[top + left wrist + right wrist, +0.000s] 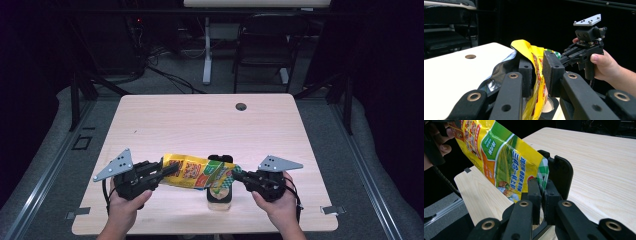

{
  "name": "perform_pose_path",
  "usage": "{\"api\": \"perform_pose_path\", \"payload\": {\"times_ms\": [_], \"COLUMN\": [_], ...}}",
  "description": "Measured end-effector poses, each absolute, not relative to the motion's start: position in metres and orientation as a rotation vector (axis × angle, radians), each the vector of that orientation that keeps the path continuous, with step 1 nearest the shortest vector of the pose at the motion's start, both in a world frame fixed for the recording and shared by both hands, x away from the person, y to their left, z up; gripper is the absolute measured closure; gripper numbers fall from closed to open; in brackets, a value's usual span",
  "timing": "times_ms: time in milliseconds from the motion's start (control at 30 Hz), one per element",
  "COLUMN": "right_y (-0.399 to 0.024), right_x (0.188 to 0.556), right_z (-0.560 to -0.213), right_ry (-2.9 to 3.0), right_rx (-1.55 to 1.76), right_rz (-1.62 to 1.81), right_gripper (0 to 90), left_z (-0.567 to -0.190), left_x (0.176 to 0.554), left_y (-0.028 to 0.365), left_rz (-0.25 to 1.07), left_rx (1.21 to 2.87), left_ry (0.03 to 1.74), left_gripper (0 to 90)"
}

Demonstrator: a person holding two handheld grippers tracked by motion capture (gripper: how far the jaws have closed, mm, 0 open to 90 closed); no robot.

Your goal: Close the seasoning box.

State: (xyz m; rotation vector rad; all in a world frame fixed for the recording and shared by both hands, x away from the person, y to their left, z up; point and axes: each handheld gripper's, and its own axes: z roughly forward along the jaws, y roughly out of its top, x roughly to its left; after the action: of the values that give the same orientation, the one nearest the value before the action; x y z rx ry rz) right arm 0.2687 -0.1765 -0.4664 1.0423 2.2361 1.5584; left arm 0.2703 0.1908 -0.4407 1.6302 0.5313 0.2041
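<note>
In the high view, a yellow snack bag point(197, 173) hangs stretched between the two grippers above the near edge of the wooden table point(210, 120). The left gripper point(167, 171) pinches the bag's left end and the right gripper point(236, 175) its right end, each held in a hand with the forearm coming in from the near edge. Under the bag sits a black-rimmed container point(219, 196), partly hidden by it; what it holds is hard to make out.

In the left gripper view, the jaws stand a little apart with the bag's top edge point(534, 72) between them; the left pad touches the foil, while contact on the right pad is unclear. The right gripper shows beyond the bag.

In the right gripper view, the jaws are nearly closed, clamping the bag's green checked corner point(543, 173).
</note>
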Motion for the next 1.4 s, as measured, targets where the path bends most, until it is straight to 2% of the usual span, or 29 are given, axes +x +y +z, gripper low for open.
{"api": "perform_pose_path", "payload": {"times_ms": [1400], "right_y": [-0.1820], "right_x": [0.2709], "right_z": [-0.4702], "right_ry": [2.246], "right_rx": [1.061], "right_rz": [1.531], "right_gripper": [86.1], "left_z": [-0.4377], "left_x": [0.2720], "left_y": [0.1818], "left_rz": [0.190], "left_rx": [1.613], "left_ry": [0.520], "left_gripper": [78.8]}}
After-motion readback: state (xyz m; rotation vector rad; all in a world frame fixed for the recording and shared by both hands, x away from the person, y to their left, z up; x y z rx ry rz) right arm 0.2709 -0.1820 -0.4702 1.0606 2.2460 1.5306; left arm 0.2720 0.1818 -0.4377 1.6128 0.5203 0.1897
